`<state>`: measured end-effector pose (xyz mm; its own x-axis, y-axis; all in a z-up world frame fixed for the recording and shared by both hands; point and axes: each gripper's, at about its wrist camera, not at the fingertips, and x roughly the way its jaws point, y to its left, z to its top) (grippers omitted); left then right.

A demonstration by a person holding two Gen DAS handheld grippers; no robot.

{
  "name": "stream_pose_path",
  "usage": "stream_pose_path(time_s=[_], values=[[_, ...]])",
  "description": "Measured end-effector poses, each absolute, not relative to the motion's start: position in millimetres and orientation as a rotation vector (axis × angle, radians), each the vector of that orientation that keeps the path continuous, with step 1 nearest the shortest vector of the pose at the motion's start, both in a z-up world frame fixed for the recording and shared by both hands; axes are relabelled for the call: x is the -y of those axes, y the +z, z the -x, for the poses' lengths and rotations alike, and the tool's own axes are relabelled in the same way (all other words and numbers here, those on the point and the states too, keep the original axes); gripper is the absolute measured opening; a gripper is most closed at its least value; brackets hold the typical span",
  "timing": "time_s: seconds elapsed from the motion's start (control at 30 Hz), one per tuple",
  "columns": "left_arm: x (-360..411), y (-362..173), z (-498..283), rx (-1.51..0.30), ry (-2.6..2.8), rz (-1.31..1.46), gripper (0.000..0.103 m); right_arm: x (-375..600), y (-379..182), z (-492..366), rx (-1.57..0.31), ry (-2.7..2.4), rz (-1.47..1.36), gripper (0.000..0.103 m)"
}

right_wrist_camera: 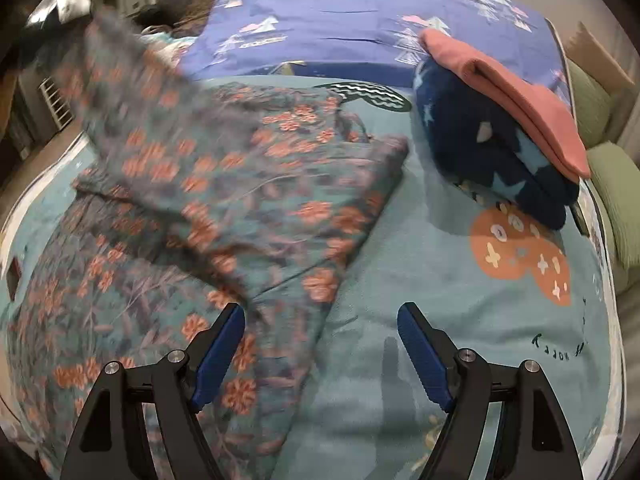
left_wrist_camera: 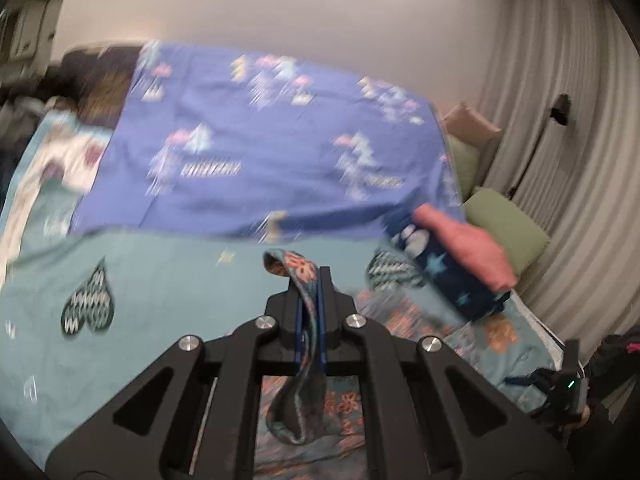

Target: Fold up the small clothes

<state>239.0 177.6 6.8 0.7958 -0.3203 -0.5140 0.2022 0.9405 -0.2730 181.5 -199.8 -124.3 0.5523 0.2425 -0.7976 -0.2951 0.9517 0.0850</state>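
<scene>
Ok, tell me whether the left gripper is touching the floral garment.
Touching. The left wrist view shows the left gripper with its jaws shut on a fold of the floral garment, the cloth pinched between the blue pads.

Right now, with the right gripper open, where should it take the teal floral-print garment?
Grip the teal floral-print garment at its near folded edge, coming from the bare teal bedsheet side. That edge lies flat just ahead of the right gripper. The left gripper holds another part, lifted.
</scene>
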Motion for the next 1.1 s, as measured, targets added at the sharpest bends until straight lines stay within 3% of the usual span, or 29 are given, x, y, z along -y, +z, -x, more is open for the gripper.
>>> stream_pose_path(time_s=[0.23, 0.37, 0.63, 0.7, 1.03, 1.07, 1.1], values=[[-222.7, -81.5, -247.6, -0.756, -0.167, 0.290, 0.007, 214.8, -124.8, -181.8, -0.945, 0.309, -0.025, 0.081], [-245.1, -126.3, -242.5, -0.851, -0.104, 0.342, 0.016, 234.7, -117.2, -187.5, -0.930, 0.287, -0.127, 0.081], [-257.9, -128.2, -220.1, -0.832, -0.063, 0.375, 0.032, 237.5, -104.6, -223.6, -0.919, 0.264, -0.216, 0.080], [-248.4, -125.1, -221.0, -0.829, -0.089, 0.358, 0.045, 241.8, -107.1, -246.2, -0.932, 0.263, -0.296, 0.075], [-243.1, -169.1, -240.0, -0.930, -0.046, 0.373, 0.049, 249.0, -146.4, -319.9, -1.011, 0.366, -0.585, 0.074], [-246.4, -175.5, -243.4, -0.936, -0.055, 0.408, 0.051, 239.7, -145.4, -320.8, -1.006, 0.389, -0.544, 0.066], [-247.4, -179.1, -245.1, -0.938, -0.061, 0.430, 0.052, 232.1, -144.6, -321.7, -1.009, 0.405, -0.497, 0.036]])
